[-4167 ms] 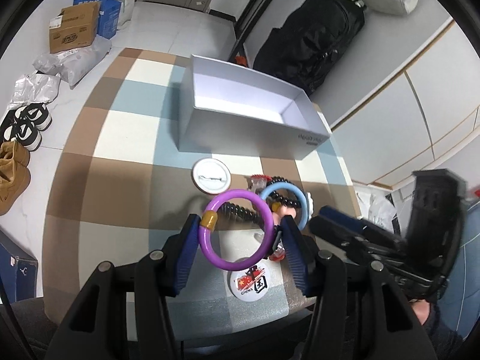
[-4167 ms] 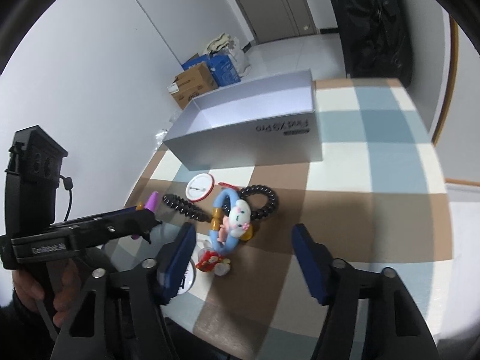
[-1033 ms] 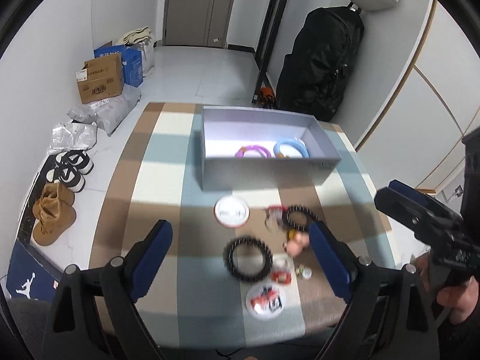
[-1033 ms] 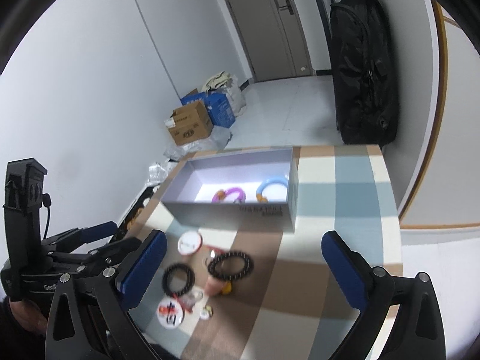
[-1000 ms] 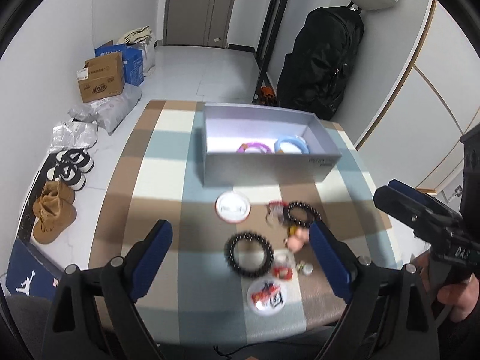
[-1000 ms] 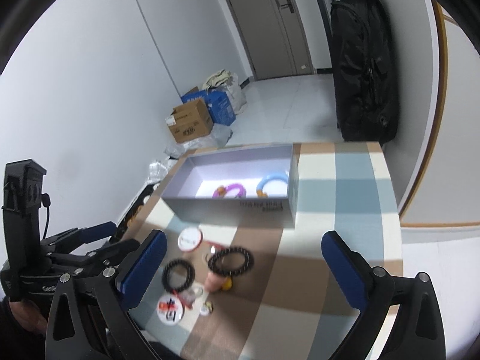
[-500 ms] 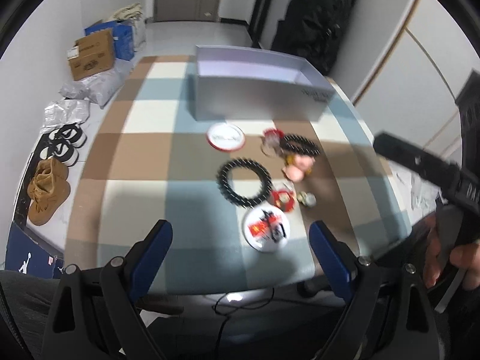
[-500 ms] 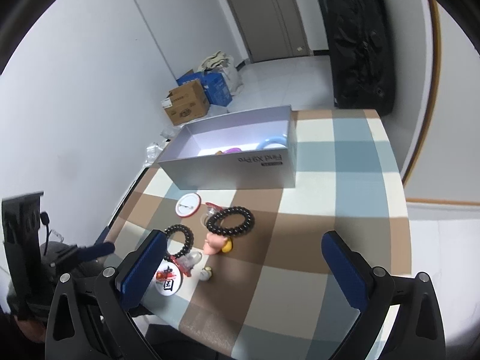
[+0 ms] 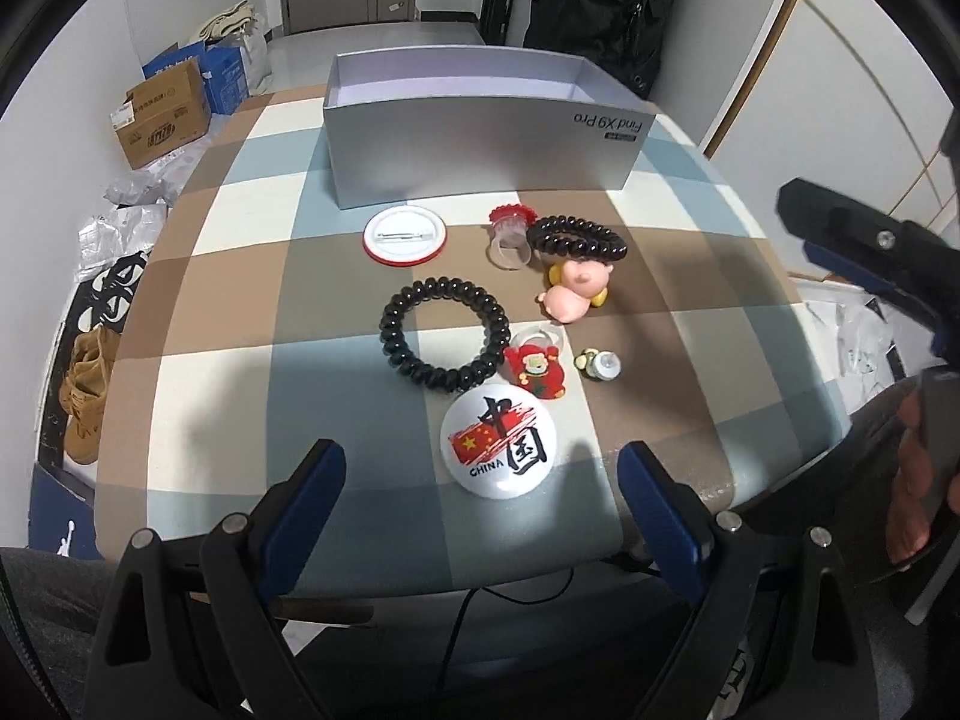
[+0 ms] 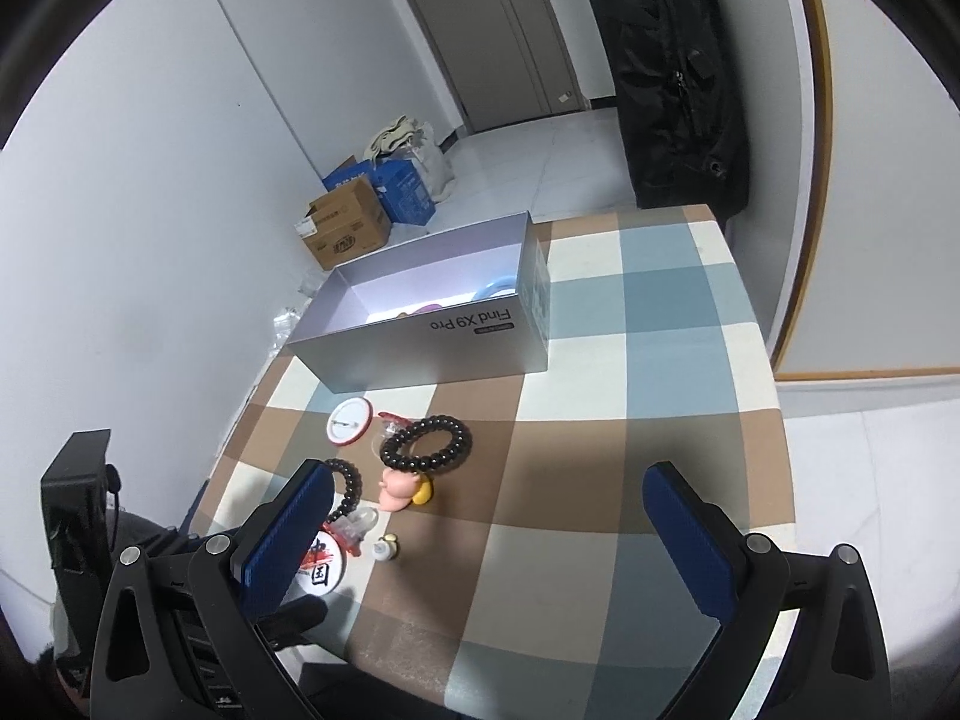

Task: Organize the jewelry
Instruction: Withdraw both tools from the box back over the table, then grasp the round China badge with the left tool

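Nearby, pink figurine point(image 9: 573, 294) touches black bracelet point(image 9: 577, 237) beside grey box point(image 9: 480, 144)

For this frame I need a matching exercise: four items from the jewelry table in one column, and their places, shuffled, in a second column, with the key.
Items:
1. CHINA badge
2. black bead bracelet
3. red-rimmed badge
4. blue bangle

Places:
A. inside the grey box
B. lying face down just in front of the box
C. nearest the table's front edge, between the open left tool fingers in the left wrist view
D. mid-table, just left of the red figure charm

Pairs: 1-C, 2-D, 3-B, 4-A
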The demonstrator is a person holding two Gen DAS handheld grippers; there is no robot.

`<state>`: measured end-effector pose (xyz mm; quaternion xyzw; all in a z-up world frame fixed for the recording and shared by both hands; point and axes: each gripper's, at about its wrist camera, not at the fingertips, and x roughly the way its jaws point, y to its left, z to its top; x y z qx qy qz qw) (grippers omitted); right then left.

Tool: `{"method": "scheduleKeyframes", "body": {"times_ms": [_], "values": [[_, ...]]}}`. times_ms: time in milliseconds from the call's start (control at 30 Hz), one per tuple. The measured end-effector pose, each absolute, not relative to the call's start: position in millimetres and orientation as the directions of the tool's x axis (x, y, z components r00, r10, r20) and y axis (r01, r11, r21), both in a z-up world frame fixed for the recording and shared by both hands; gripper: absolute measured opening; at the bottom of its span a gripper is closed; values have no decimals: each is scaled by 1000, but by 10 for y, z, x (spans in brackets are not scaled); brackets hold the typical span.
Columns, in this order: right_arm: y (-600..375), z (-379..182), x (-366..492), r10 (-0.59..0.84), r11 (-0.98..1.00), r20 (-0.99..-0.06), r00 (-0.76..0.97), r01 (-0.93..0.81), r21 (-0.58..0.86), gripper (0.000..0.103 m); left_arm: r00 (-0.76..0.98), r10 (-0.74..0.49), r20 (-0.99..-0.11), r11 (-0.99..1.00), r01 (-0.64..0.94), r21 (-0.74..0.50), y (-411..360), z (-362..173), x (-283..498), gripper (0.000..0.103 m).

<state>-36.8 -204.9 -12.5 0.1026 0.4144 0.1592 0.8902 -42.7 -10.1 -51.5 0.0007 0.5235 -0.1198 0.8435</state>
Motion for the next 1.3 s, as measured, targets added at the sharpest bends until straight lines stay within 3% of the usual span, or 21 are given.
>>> {"method": "scheduleKeyframes", "body": {"times_ms": [300, 467, 867, 1067, 1200, 1300], "values": [[-2120, -115, -391, 358, 931, -698, 620, -178, 319, 103, 429, -153, -890, 973, 221, -61, -211, -546, -462, 62], [-2125, -127, -385, 352, 933, -703, 617, -173, 315, 103, 437, -154, -886, 973, 221, -60, -169, -520, -463, 37], [-2089, -180, -380, 371, 927, -722, 584, -191, 322, 102, 424, -216, -880, 971, 187, -149, -67, -501, -377, 37], [-1898, -267, -403, 376, 926, -757, 535, -258, 277, 90, 443, -254, -859, 967, 141, -214, 68, -438, -373, 37], [-1714, -357, -410, 387, 913, -789, 477, -319, 254, 69, 476, -281, -833, 959, 106, -263, 174, -359, -350, 37], [-1575, -432, -427, 364, 912, -813, 455, -352, 211, 63, 493, -301, -816, 951, 97, -293, 231, -309, -332, 37]]}}
